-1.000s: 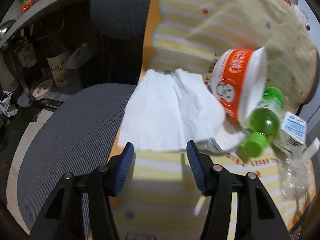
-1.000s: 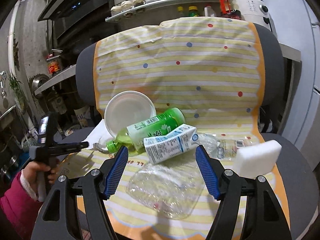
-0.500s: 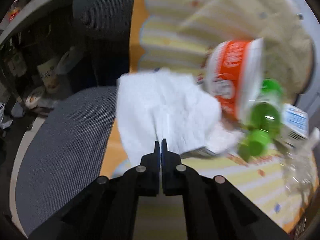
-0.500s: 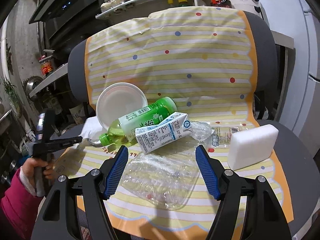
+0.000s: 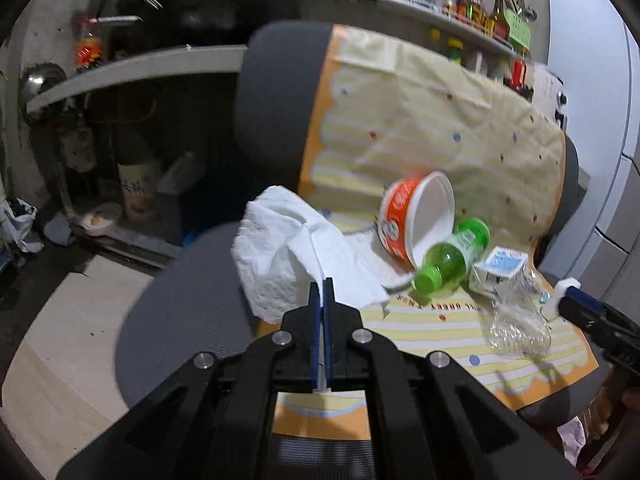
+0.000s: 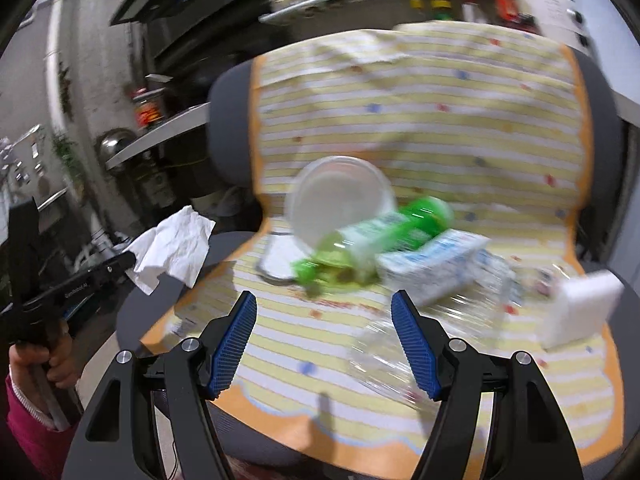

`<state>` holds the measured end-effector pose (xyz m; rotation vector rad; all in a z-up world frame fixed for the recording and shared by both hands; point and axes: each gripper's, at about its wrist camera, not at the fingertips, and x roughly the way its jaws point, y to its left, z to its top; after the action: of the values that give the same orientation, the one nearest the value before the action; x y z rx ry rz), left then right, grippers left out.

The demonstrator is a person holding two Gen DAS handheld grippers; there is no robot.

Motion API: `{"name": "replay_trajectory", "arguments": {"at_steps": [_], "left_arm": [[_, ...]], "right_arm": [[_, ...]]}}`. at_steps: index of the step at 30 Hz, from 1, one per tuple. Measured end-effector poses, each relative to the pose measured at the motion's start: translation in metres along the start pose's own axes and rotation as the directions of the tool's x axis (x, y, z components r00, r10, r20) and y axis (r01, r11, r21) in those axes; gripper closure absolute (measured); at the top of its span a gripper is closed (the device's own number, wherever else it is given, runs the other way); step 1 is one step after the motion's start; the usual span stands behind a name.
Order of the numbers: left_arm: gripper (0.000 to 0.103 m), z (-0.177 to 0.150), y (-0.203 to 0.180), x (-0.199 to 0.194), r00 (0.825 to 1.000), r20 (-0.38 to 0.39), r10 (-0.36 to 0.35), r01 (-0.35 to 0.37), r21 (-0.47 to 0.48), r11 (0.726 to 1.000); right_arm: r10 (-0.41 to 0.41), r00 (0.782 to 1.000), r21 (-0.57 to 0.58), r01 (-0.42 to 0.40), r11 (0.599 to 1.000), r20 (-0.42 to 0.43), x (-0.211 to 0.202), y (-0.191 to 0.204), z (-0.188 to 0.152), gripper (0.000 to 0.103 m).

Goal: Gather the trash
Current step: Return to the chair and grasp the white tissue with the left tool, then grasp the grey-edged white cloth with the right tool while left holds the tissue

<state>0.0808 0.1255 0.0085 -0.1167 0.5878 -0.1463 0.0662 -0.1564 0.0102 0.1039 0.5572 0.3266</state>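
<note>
The crumpled white paper towel (image 5: pixel 288 256) hangs pinched between the closed blue pads of the left claw (image 5: pixel 322 292), lifted clear of the grey mesh chair seat (image 5: pixel 184 320) and held off its left edge; in the right wrist view the same towel (image 6: pixel 172 248) droops from the claw's tip. The rest of the trash lies on a yellow striped dotted cloth (image 6: pixel 420 120) draped over the chair. An orange and white paper bowl (image 5: pixel 416 220) lies tipped on its side, its inside showing nothing. A green plastic bottle (image 5: pixel 452 256) leans against it, touching a small white and blue carton (image 5: pixel 500 268). Beside them sits a crushed clear plastic container (image 5: pixel 516 328), hard to outline. A white foam block (image 6: pixel 580 312) is blurred. The right claw (image 6: pixel 324 344) hovers wide open, empty.
</note>
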Motion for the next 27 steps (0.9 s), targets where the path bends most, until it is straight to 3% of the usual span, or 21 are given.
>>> {"name": "replay_trajectory", "arguments": {"at_steps": [3,9,17,24,25,27], "left_arm": [[0.103,0.004,0.009,-0.001,0.999,0.030,0.022,-0.022,-0.002,1.000],[0.103,0.004,0.031,0.013,0.999,0.037,0.027,-0.025,-0.048,0.999],[0.103,-0.002,0.049,0.043,1.000,0.000,0.023,-0.023,-0.068,0.997],[0.103,-0.008,0.050,0.055,1.000,-0.021,-0.001,-0.001,-0.073,0.997],[0.103,-0.009,0.050,0.054,1.000,-0.023,-0.003,0.001,-0.073,0.997],[0.103,-0.010,0.049,0.052,1.000,-0.023,-0.005,0.003,-0.070,0.998]], "right_arm": [[0.037,0.999,-0.044,-0.038,0.998,-0.023,0.026,0.024,0.010,0.033],[0.084,0.992,-0.103,-0.093,0.990,-0.091,0.092,0.064,0.026,0.053],[0.007,0.979,-0.145,-0.038,0.989,-0.205,0.177,0.090,0.029,0.063],[-0.063,0.948,-0.146,0.018,0.989,-0.312,0.219,0.093,0.028,0.068],[-0.067,0.943,-0.150,0.018,0.988,-0.327,0.222,0.094,0.027,0.073],[-0.064,0.932,-0.163,0.005,0.987,-0.356,0.225,0.095,0.023,0.092]]}}
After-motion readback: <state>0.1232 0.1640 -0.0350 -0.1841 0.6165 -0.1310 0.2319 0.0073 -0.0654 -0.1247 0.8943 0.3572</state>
